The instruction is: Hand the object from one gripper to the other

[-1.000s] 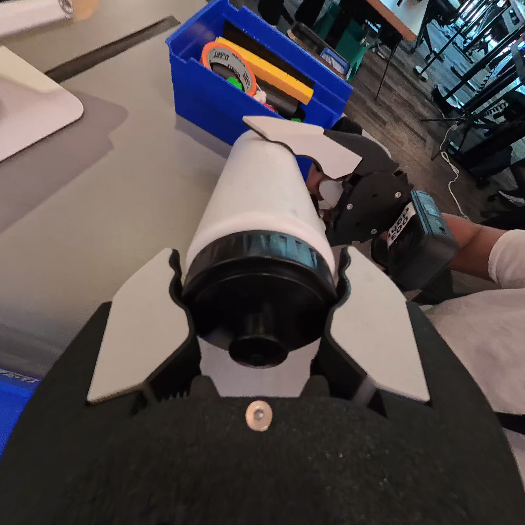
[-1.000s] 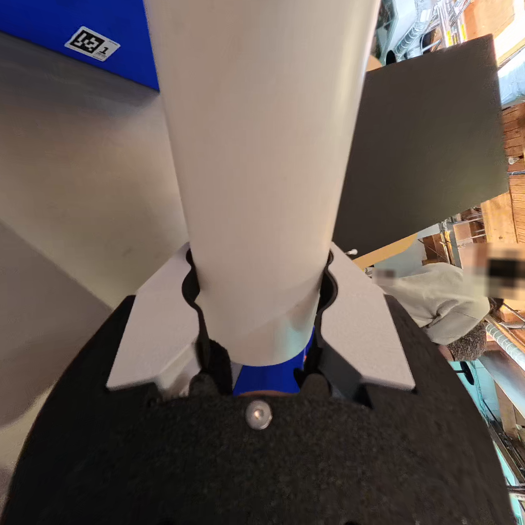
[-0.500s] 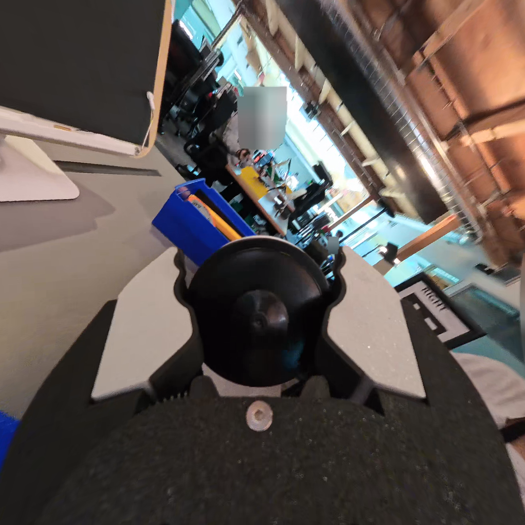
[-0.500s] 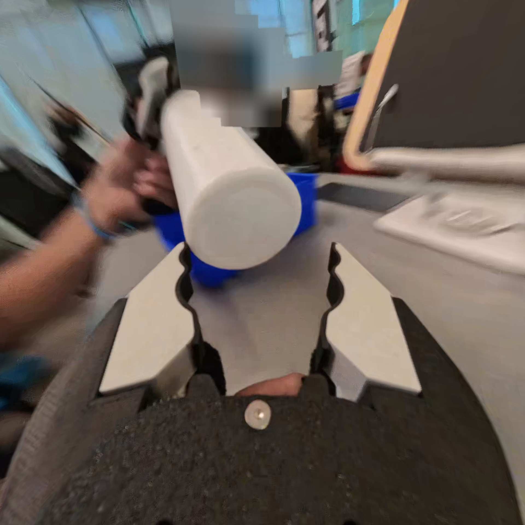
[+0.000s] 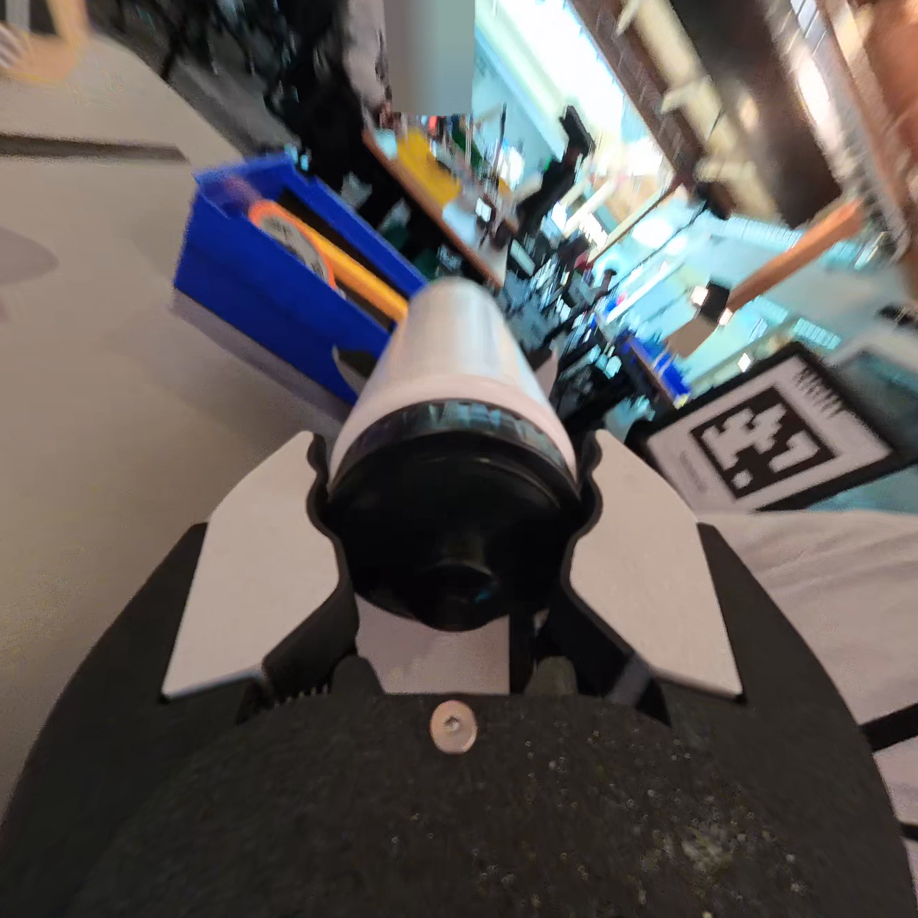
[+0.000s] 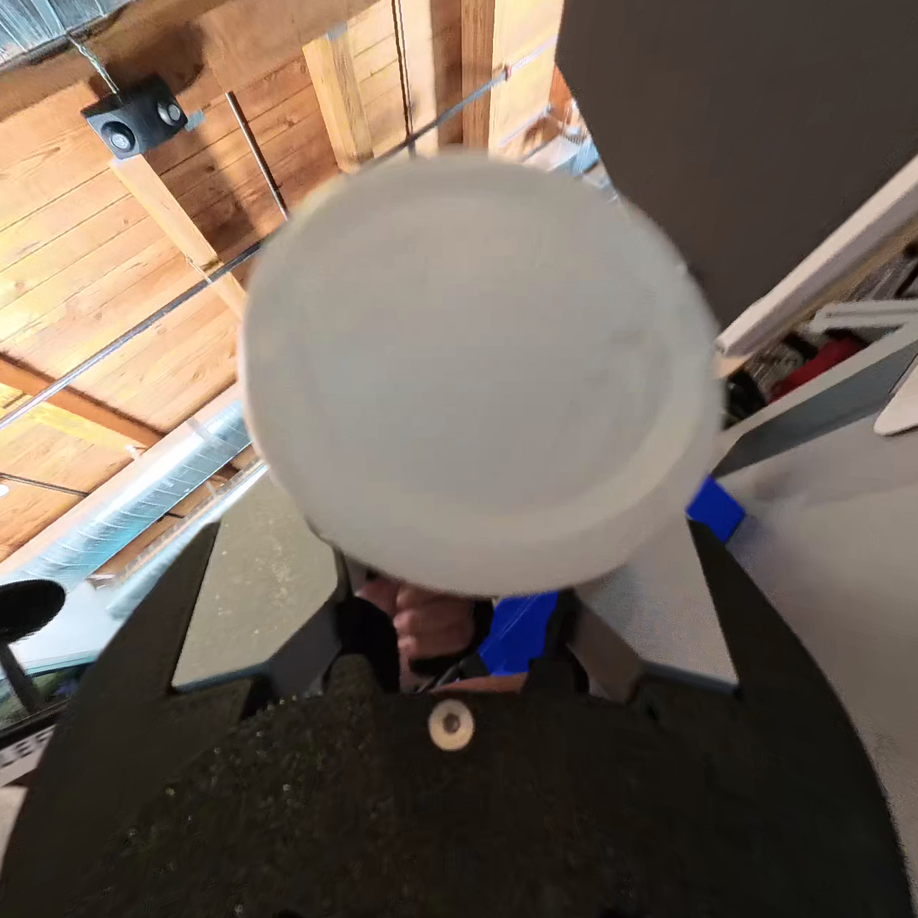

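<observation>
The grey counter [image 5: 99, 447] spreads smooth and bare at 9 o'clock of the left wrist view, its far edge past a blue bin [image 5: 278, 293] at 11 o'clock. The white bottle [image 5: 454, 367], a matte cylinder with a ribbed black cap, points away, clamped at the cap by the left gripper [image 5: 452, 497]. In the right wrist view its flat round base [image 6: 472, 372] fills the centre, over the right gripper [image 6: 462, 571], fingers spread apart.
</observation>
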Tool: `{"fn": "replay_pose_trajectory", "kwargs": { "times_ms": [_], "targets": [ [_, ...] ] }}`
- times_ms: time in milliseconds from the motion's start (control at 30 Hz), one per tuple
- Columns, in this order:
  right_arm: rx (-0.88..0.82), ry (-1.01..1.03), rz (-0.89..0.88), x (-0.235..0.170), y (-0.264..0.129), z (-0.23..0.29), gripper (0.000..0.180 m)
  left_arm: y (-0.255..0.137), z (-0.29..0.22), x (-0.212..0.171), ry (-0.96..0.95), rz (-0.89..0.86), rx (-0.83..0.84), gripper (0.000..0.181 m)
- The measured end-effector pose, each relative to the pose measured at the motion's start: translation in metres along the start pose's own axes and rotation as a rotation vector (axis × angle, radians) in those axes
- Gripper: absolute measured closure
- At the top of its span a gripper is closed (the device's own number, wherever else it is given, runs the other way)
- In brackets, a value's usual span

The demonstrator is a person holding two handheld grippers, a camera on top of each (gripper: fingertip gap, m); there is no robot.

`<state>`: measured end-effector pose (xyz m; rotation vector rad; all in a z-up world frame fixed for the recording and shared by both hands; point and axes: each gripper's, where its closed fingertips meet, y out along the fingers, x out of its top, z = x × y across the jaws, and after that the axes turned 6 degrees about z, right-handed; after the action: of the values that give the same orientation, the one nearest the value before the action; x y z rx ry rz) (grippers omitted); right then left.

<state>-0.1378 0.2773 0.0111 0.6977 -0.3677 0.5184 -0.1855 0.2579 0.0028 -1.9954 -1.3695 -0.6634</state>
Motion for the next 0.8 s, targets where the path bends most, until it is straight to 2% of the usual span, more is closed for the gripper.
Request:
{"fn": "replay_pose_trajectory", "kwargs": {
  "times_ms": [67,100,233,333,367,433,567,633,700,800],
  "targets": [
    [0.011,-0.035,-0.089,0.018,-0.004,0.006,0.081,0.017,-0.006,-0.011,0.036,0.063,0.02,0.084],
    [0.018,-0.034,-0.079,0.021,-0.004,0.008,0.081,0.019,-0.008,-0.013,0.039,0.074,0.023,0.084],
    [0.015,-0.064,0.037,0.014,-0.003,0.011,0.083,0.019,-0.008,-0.021,0.053,0.142,0.028,0.085],
    [-0.016,-0.164,0.1,0.01,-0.005,0.009,0.084,0.009,0.007,-0.021,0.143,0.168,0.176,0.087],
    [-0.052,-0.236,0.139,0.008,-0.006,0.005,0.084,0.002,0.013,-0.016,0.203,0.161,0.251,0.089],
    [-0.124,-0.405,0.257,0.001,-0.01,-0.002,0.084,-0.016,0.019,0.0,0.33,0.105,0.378,0.08],
    [-0.277,-0.836,0.474,-0.013,-0.012,-0.01,0.086,-0.035,-0.006,0.019,0.603,0.005,0.408,0.077],
    [-0.331,-1.005,0.535,-0.021,-0.008,-0.009,0.087,-0.028,-0.021,0.014,0.607,0.009,0.344,0.068],
    [-0.387,-1.119,0.577,-0.029,-0.004,-0.01,0.087,-0.014,-0.028,0.003,0.546,0.061,0.287,0.067],
    [-0.442,-1.253,0.627,-0.04,0.002,-0.007,0.086,0.007,-0.021,-0.008,0.517,0.124,0.322,0.061]
  ]
}}
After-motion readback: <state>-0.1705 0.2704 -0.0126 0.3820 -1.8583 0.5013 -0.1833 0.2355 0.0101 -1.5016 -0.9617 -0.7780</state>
